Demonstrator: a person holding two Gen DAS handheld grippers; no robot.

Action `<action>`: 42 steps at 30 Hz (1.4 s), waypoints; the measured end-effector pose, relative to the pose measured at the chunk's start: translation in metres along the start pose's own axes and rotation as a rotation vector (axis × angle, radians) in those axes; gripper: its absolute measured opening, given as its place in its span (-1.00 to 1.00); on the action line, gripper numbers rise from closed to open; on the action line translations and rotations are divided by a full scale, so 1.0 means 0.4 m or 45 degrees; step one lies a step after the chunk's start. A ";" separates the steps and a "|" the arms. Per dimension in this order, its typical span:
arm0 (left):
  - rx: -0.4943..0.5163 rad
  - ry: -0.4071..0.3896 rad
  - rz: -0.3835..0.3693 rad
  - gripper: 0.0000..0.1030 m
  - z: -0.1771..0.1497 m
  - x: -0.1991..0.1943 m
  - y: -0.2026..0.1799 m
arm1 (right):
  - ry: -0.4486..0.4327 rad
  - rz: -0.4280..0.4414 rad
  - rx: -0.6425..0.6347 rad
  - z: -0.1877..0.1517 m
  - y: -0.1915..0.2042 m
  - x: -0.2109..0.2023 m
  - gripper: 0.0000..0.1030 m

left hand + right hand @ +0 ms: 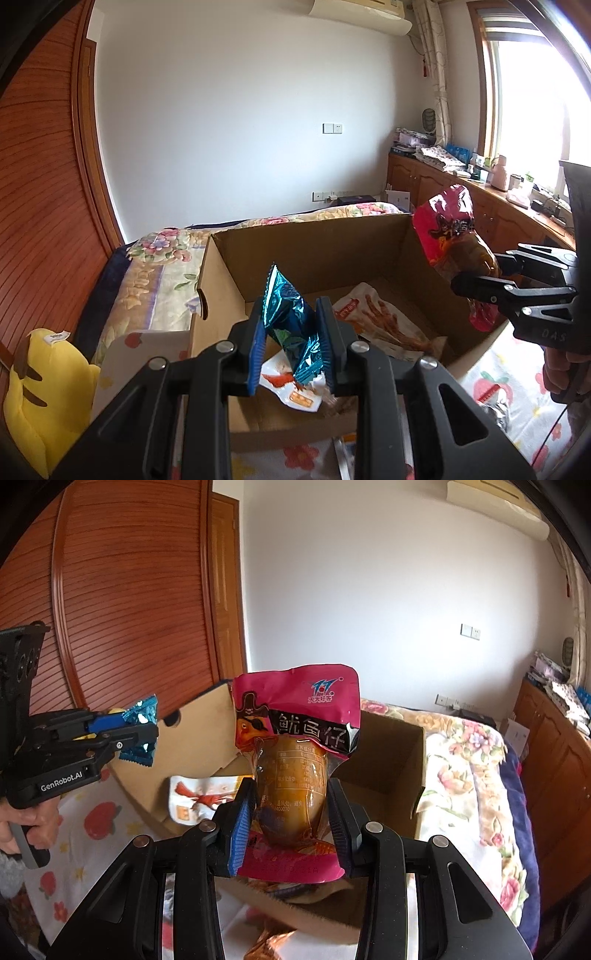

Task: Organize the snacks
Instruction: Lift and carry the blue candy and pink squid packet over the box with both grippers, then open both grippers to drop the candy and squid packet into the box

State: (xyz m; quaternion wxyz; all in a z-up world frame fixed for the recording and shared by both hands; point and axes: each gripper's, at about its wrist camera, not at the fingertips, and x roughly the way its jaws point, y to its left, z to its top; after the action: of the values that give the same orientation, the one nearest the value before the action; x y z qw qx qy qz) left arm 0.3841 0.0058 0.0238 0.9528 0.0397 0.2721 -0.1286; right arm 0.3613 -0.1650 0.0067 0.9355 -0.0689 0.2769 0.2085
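My left gripper [293,343] is shut on a small blue foil snack packet [288,321] and holds it above the near edge of an open cardboard box [314,243]. It also shows in the right wrist view [142,731] with the blue packet [142,710]. My right gripper [291,819] is shut on a pink squid snack pouch [295,738], upright above the box [391,760]. That pouch [450,229] and gripper [476,284] show at the box's right side in the left wrist view. Inside lie a white stick-snack bag [384,317] and a white packet [291,387].
The box stands on a bed with a strawberry-print sheet [491,373] and a floral quilt [155,273]. A yellow plush toy [44,387] lies at the left. A wooden wardrobe [129,590] stands at the left and a cluttered wooden cabinet [480,192] under the window.
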 end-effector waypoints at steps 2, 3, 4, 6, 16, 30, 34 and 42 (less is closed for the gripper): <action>-0.011 0.019 -0.007 -0.53 -0.003 0.022 0.004 | 0.011 -0.006 0.004 -0.003 -0.002 0.016 -0.26; -0.012 0.022 -0.006 -0.52 -0.007 0.026 0.007 | 0.019 -0.008 0.009 -0.006 -0.005 0.025 -0.26; -0.013 0.027 -0.003 -0.52 -0.010 0.034 0.008 | 0.026 -0.009 0.012 -0.008 -0.008 0.032 -0.26; -0.017 0.037 -0.003 -0.51 -0.015 0.044 0.006 | 0.035 -0.018 0.018 -0.014 -0.015 0.041 -0.26; -0.010 0.054 0.009 -0.38 -0.030 0.058 0.001 | 0.072 -0.033 0.029 -0.024 -0.016 0.071 -0.25; 0.015 0.028 0.015 -0.23 -0.049 0.006 -0.013 | 0.087 -0.026 0.015 -0.024 -0.009 0.062 -0.05; 0.042 0.023 0.016 -0.23 -0.057 -0.026 -0.029 | 0.073 -0.028 0.023 -0.016 -0.007 0.032 -0.05; 0.044 0.031 -0.012 -0.22 -0.080 -0.089 -0.058 | 0.048 -0.021 0.025 -0.012 0.024 -0.071 -0.05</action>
State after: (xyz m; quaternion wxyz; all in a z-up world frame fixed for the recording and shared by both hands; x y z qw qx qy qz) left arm 0.3325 -0.0037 0.0154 0.9480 0.0563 0.2814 -0.1373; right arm 0.3334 -0.1677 0.0182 0.9325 -0.0658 0.2958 0.1966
